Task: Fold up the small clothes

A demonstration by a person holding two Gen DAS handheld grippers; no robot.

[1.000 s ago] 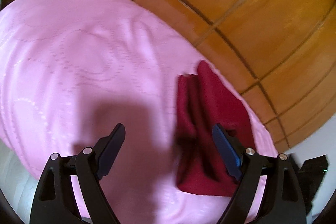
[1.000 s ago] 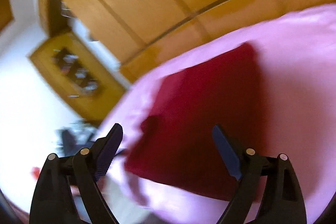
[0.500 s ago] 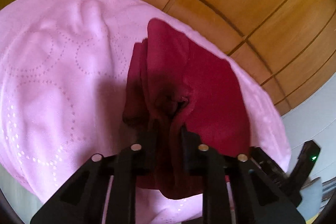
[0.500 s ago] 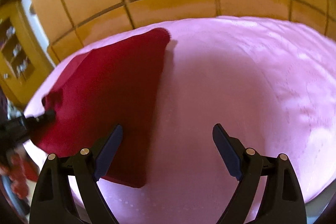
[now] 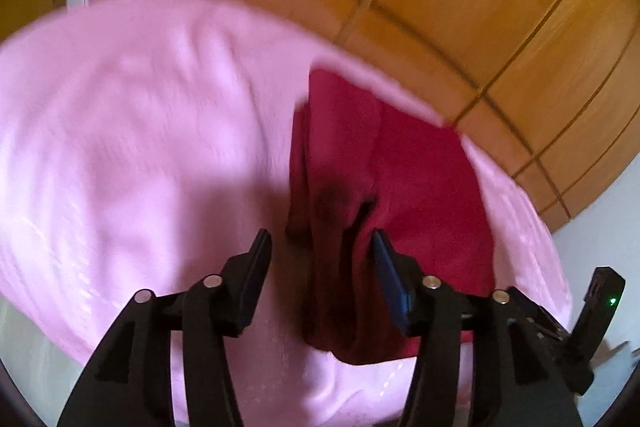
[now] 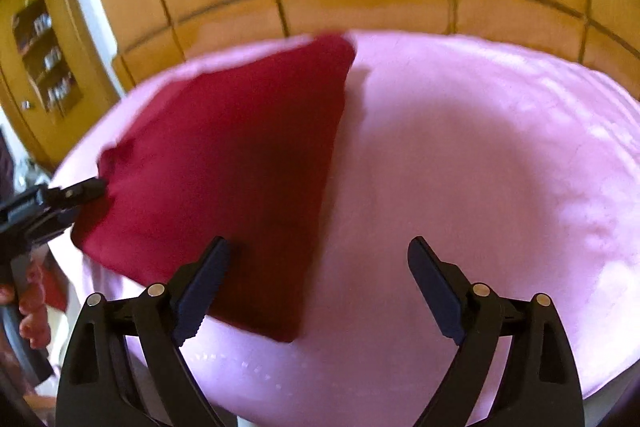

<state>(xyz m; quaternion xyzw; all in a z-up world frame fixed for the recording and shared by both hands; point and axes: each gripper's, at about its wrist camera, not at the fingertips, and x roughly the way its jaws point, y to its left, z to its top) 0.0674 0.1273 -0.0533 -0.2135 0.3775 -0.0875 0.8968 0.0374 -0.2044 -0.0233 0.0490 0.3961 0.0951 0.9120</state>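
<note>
While the dark red cloth (image 6: 224,187) lies folded on the pink-covered table (image 6: 480,187), the left tool (image 5: 320,251) is opening astride its bunched ridge; snagged pads could undo the fold. The right tool (image 6: 316,259) hovers spread, empty.

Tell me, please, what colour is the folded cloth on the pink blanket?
Dark red cloth, plain, no visible pattern; clearest in the right wrist view.
</note>
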